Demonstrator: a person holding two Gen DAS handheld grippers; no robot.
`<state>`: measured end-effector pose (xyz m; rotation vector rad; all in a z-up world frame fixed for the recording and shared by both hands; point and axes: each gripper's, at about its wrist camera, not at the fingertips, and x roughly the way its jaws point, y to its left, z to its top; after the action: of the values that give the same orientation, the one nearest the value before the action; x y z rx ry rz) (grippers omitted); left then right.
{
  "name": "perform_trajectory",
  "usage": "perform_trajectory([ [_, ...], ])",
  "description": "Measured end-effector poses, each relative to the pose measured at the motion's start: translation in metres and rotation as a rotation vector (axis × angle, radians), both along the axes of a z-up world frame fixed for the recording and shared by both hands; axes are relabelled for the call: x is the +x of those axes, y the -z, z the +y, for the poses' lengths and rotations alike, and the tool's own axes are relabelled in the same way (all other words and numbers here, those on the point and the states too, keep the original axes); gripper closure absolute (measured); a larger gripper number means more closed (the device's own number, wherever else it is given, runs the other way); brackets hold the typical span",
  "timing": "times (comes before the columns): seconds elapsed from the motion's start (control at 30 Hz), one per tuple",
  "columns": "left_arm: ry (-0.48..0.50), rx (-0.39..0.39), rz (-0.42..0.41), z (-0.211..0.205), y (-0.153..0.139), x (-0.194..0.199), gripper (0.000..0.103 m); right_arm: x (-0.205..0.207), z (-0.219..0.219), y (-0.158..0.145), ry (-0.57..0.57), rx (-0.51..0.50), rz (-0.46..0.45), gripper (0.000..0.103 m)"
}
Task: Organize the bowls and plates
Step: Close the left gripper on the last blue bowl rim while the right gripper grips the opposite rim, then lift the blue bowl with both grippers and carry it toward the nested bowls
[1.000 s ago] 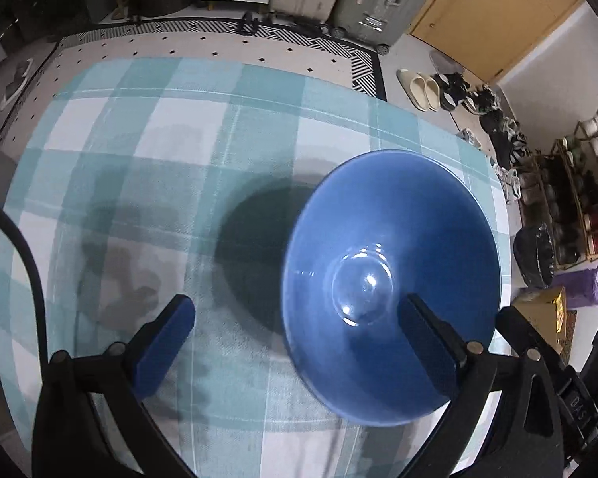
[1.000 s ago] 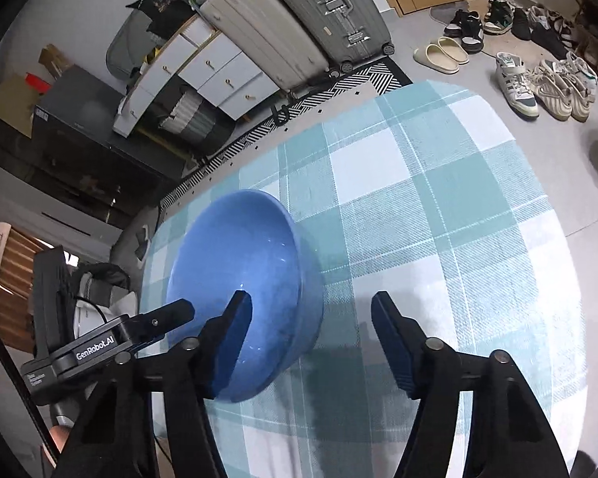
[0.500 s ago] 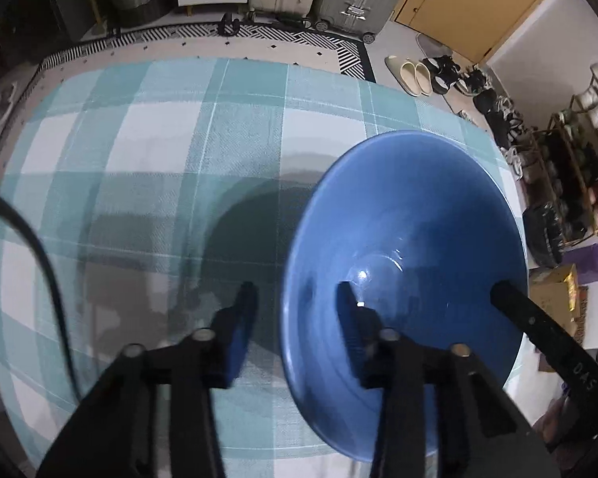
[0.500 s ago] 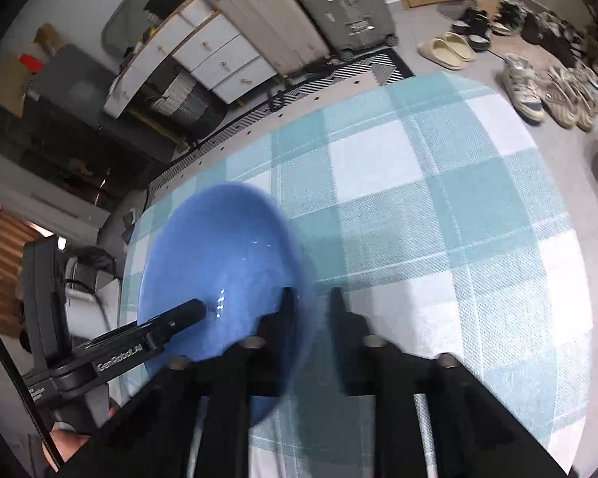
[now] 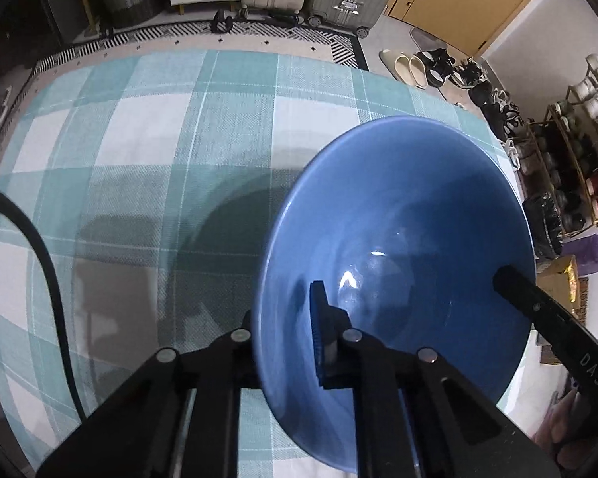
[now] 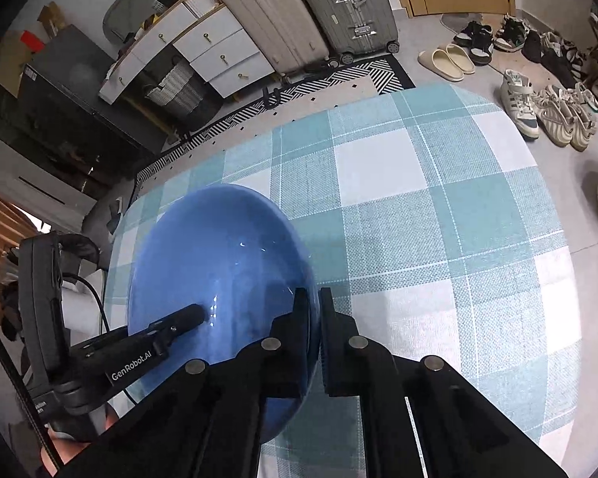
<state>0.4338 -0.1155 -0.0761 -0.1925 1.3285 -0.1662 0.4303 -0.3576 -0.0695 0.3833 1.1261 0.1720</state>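
A single blue bowl rests on a table under a teal and white checked cloth. My left gripper has the bowl's near rim between its jaws, which are closing; one finger is inside the bowl and the other is outside, half hidden by the wall. On the opposite side, my right gripper is shut on the rim, pinching the wall between its blue pads. Each gripper also shows in the other's view, as a black finger reaching over the bowl.
A black cable runs across the table's left side. Beyond the far edge lie a patterned rug, suitcases and white drawers. Shoes and a shoe rack crowd the floor on the right.
Both grippers went from open beside the bowl to pinching its rim on opposite sides. The bowl now fills more of both views.
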Motion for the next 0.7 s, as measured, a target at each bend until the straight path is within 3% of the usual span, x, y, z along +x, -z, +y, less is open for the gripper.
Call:
perform_trajectory([
  [0.4,-0.015,-0.019,-0.001,0.002,-0.021,-0.019,0.096,-0.021,0.000,-0.020,-0.015,-0.017,-0.007,0.098],
  [0.7,-0.008,-0.035,-0.031,0.005,-0.051,-0.049,0.098,-0.064,0.003,-0.056,-0.030,-0.029,-0.042,0.098],
])
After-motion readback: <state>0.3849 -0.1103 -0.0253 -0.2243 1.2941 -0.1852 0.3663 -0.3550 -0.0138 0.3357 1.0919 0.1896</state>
